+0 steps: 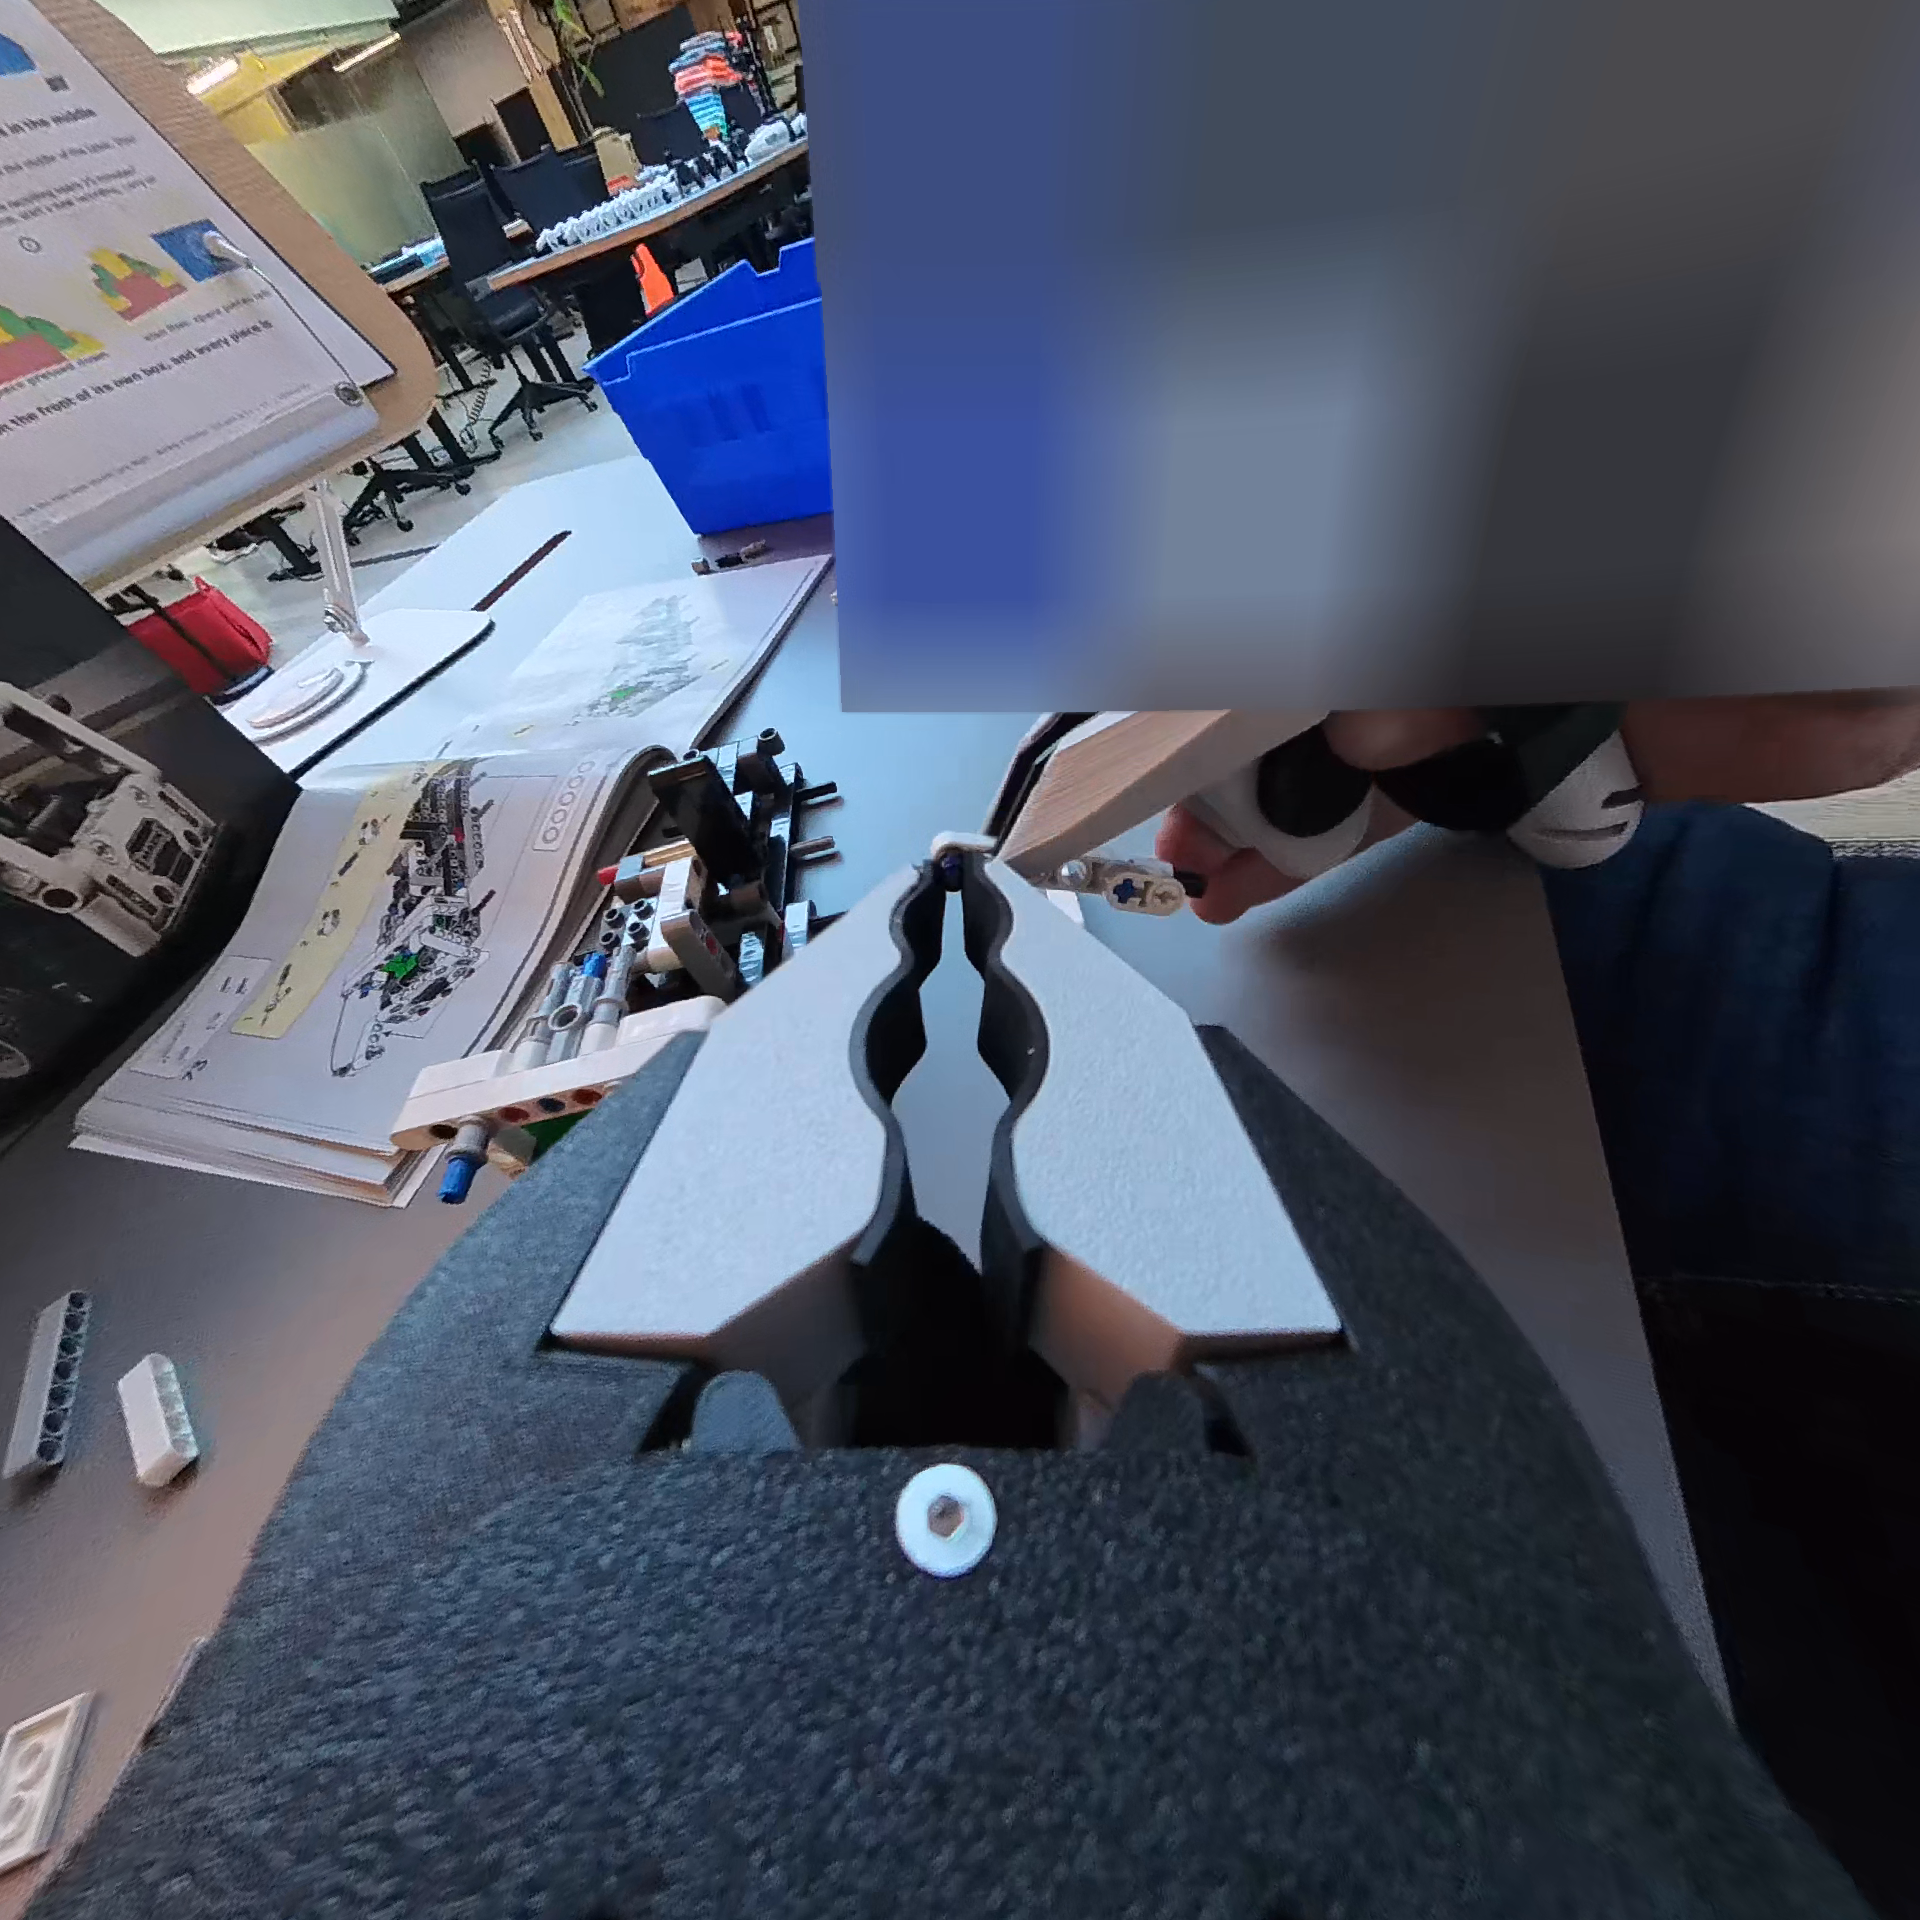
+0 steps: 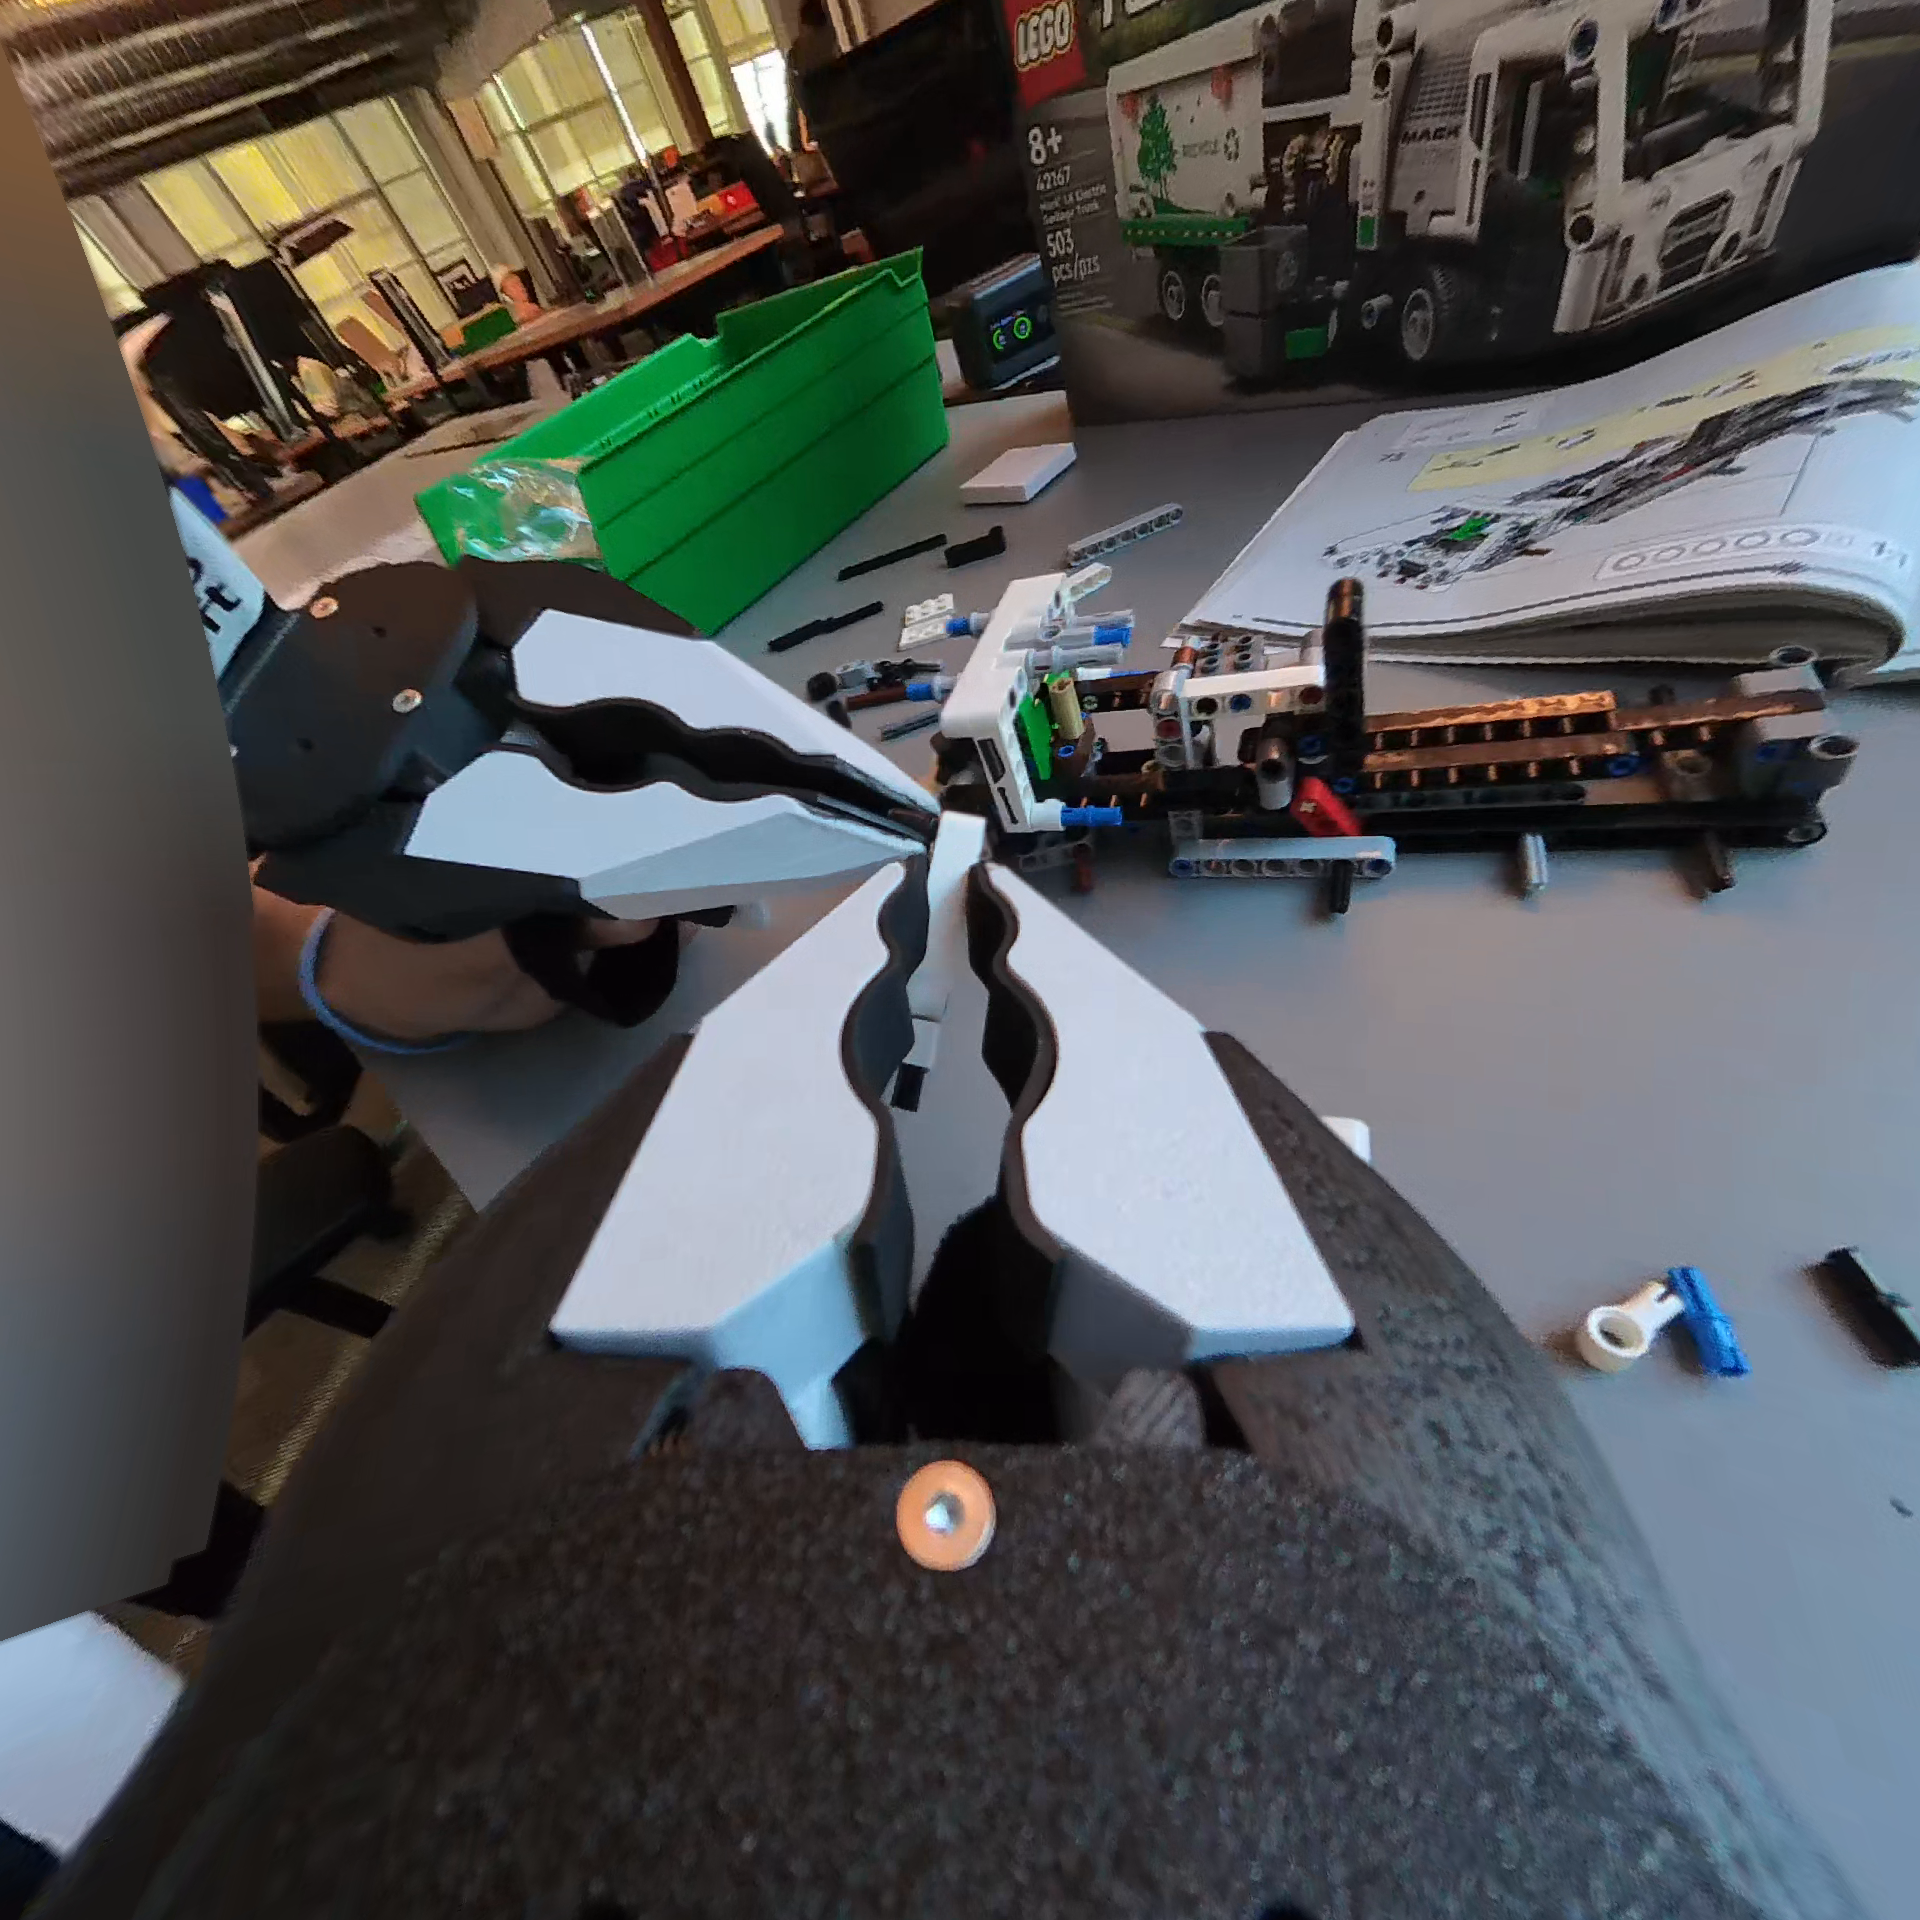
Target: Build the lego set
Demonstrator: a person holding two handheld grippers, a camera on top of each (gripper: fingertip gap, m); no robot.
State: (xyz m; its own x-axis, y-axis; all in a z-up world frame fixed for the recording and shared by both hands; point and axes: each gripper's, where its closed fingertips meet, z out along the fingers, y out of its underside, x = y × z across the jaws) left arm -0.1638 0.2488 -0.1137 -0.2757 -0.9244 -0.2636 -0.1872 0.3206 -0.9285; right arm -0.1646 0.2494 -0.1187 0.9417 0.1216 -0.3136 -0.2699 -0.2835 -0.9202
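Observation:
In the right wrist view my right gripper (image 2: 948, 904) is shut on a thin white beam (image 2: 951, 914), held above the table with a black pin (image 2: 909, 1086) at its near end. My left gripper (image 2: 914, 826) comes in from the left, its tips shut at the beam's far end. In the left wrist view the left gripper (image 1: 951, 868) pinches a small dark blue pin (image 1: 951, 878) against that beam (image 1: 1127, 888), with the right gripper (image 1: 1101, 800) behind it. The part-built truck chassis (image 2: 1351, 748) lies on the table; it also shows in the left wrist view (image 1: 707, 914).
The open instruction booklet (image 2: 1610, 520) lies behind the chassis, with the set's box (image 2: 1455, 187) beyond it. A green bin (image 2: 748, 447) and a blue bin (image 1: 727, 395) stand on the table. Loose pieces include a white connector with a blue pin (image 2: 1652, 1325) and two short beams (image 1: 158, 1418). My two grippers' fingertips are within a few centimetres of each other.

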